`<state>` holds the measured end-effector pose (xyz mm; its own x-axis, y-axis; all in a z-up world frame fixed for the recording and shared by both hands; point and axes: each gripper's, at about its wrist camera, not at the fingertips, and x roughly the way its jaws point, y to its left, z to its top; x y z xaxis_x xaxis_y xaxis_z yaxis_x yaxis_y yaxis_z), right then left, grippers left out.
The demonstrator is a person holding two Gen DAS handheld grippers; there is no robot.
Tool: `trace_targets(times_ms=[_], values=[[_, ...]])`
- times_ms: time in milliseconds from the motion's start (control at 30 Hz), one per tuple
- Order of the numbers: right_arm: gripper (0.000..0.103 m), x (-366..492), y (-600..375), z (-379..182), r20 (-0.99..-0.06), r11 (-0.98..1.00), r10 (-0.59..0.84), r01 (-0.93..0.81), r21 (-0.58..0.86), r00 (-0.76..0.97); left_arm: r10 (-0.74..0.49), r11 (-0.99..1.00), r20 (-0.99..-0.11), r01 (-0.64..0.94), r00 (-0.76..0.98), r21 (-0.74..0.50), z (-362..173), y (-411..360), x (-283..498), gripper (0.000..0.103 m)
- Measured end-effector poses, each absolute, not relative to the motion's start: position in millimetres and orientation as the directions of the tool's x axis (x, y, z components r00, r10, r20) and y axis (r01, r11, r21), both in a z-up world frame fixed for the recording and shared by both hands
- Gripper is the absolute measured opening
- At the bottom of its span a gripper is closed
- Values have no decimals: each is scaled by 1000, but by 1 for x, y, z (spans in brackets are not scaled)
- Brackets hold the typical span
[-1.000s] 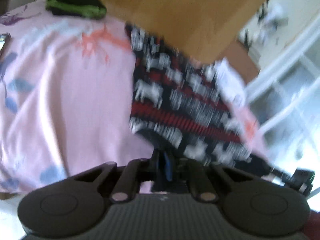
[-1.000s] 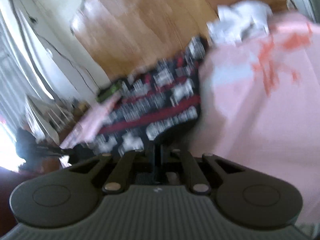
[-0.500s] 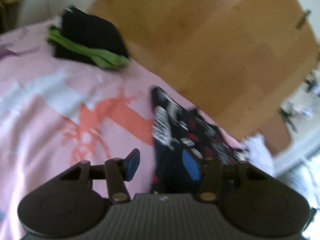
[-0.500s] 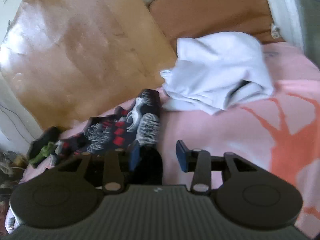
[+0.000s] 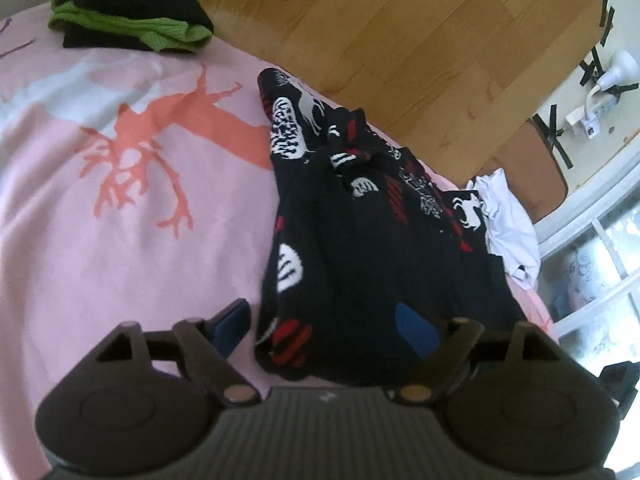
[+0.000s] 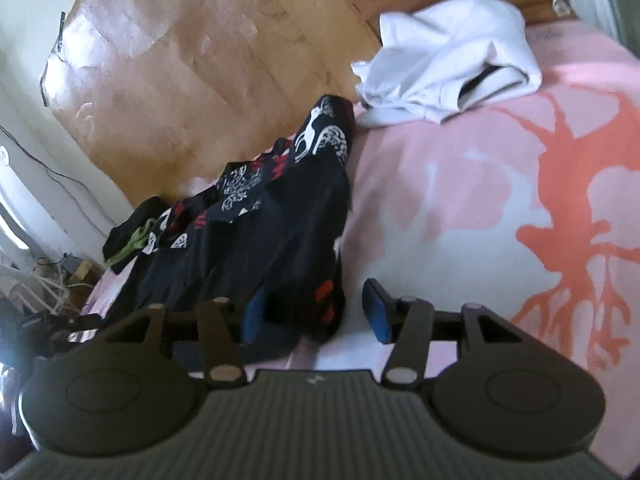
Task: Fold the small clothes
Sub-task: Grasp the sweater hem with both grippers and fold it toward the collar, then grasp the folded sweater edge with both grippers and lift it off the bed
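Note:
A dark garment with red and white patterns lies bunched on the pink bedsheet. It also shows in the right wrist view. My left gripper is open, its blue pads on either side of the garment's near end. My right gripper is open too, and the garment's other near corner lies between its pads. Neither gripper holds the cloth.
A folded black and green garment lies at the far left of the bed. A crumpled white garment lies at the far right. A wooden board stands behind the bed. A window is at the right.
Both grippers were shut on the patterned garment a second ago, then opened and let it drop onto the bed. They have since opened wider, and the cloth lies crumpled.

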<state>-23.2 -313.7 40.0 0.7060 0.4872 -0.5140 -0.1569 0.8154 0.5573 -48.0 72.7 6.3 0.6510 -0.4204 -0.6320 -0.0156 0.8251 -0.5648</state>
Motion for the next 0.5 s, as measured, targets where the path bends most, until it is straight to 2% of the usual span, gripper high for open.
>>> trace_targets(times_ms=[33,67,100,167,333,500], values=[[41,-21,-311,41,-525,814,497,-162,557,691,-424,820,-629,-18,652,-572,7,74,-49,53],[24,-18,-305,41,-550,820,501,-161,550,669,-430,814,-634,-27,643,-580,5,74,-47,34],[23,-19,-300,42,-562,835,482,-158,527,672,-421,818,-646,-42,637,-574,4,74,-46,16],[20,-22,-292,50,-575,860,459,-176,479,677,-429,809,-642,-46,636,-586,5,77,-47,15],[19,-49,-287,89,-553,851,495,-246,463,671,-442,823,-607,30,661,-567,39,91,-69,11],[18,-89,-276,92,-599,852,515,-292,434,613,-412,853,-649,22,640,-521,49,105,-97,11]])
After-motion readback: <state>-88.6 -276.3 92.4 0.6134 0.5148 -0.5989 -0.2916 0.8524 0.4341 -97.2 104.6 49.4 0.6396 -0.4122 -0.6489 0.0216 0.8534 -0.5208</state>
